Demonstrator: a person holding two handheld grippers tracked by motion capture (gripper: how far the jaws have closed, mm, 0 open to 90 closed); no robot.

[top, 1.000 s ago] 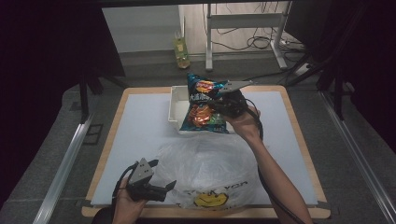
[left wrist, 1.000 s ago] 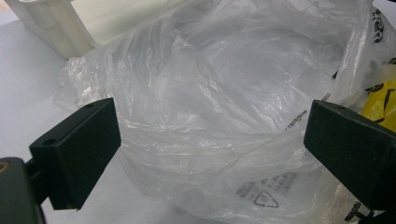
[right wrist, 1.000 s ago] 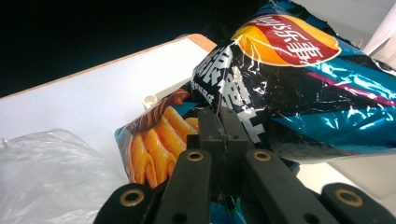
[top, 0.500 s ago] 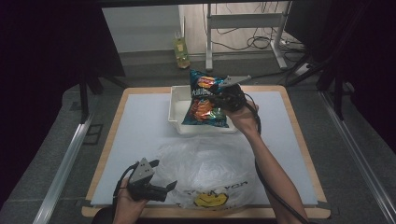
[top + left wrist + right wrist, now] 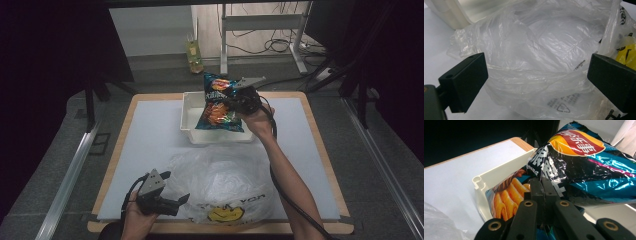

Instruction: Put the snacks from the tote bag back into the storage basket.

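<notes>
Bag (image 5: 227, 192) first, since it's nearest: a clear plastic carrier with a yellow smiley print, lying crumpled on the near part of the desk (image 5: 150, 135), same spot and same shape as a second ago. The left tool (image 5: 181, 200) sits at its near-left edge, jaws wide apart, with nothing pinched. In the left gripper view the two black pads stand either side of the crinkled plastic (image 5: 536, 62) without pressing it. That hand hasn't budged compared with the earlier frames.

Further back things did change. The right tool (image 5: 231, 101) is clamped tight on a chip packet (image 5: 220, 107), blue and black with an orange-yellow logo and a picture of ridged chips. In the right gripper view the jaws are squeezed together on a fold of the packet (image 5: 584, 167), roughly mid-packet. A second ago the packet lay lower and closer in, mostly flat across the white tub (image 5: 192, 117). Now it's been carried a bit farther toward the back of the desk and stands more upright, top edge poking past the tub's far rim, bottom end hanging over the tub. Can't tell whether it touches the tub floor.

The tub itself stayed put, just behind the bag. Beyond the desk, on the floor, a yellowish bottle (image 5: 194, 50) stands as before.
</notes>
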